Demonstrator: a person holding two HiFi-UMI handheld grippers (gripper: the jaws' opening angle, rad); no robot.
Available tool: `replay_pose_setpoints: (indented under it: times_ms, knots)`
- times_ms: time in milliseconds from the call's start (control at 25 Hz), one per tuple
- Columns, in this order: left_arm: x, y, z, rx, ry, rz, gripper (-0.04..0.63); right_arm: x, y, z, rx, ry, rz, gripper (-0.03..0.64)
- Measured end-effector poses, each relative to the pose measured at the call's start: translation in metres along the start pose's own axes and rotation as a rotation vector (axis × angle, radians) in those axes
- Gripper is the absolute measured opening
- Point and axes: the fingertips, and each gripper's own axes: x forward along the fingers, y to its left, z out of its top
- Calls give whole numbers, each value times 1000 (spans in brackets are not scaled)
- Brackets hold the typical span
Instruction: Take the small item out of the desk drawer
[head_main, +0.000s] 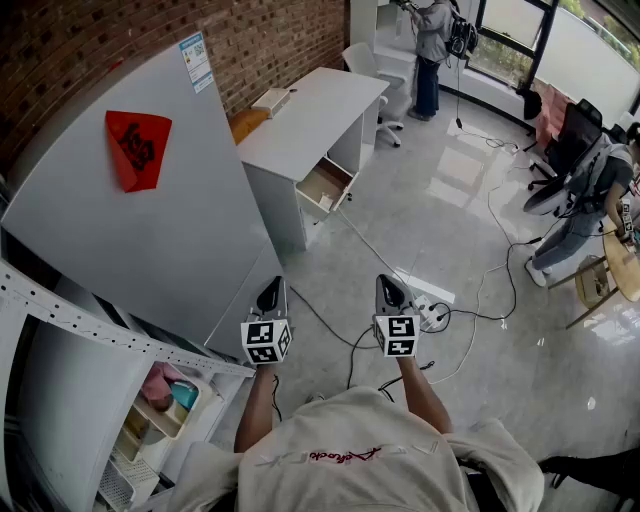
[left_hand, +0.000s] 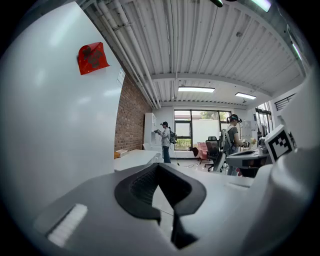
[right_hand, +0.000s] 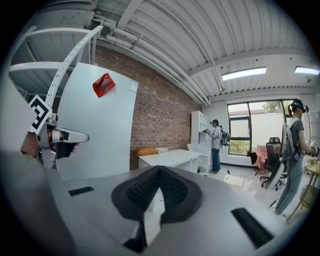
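Head view: the drawer (head_main: 326, 186) hangs open from the white desk (head_main: 305, 120), pale wood inside; any small item in it is too small to make out. Left gripper (head_main: 271, 291) and right gripper (head_main: 390, 286) sit well short of the desk, jaws together on nothing. Red script on the shirt (head_main: 340, 455) and the sticker (head_main: 196, 62) on the cabinet (head_main: 150, 230) beside the desk are unreadable.

My left gripper (left_hand: 159, 180) holds its black pads (left_hand: 136, 192) together on nothing, pointing past a white cabinet (left_hand: 55, 120) with a red tag (left_hand: 92, 57) toward a white desk (left_hand: 132, 159) and a standing person (left_hand: 165, 141).
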Motion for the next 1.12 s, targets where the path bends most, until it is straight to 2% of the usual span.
replay_pose_setpoints:
  times_ms: [640, 1120]
  knots:
    - [28, -17, 6, 8, -6, 8, 6, 13, -30, 2, 6, -21, 13, 12]
    - [54, -60, -5, 25, 16, 5, 6, 12, -68, -19, 4, 3, 34, 12]
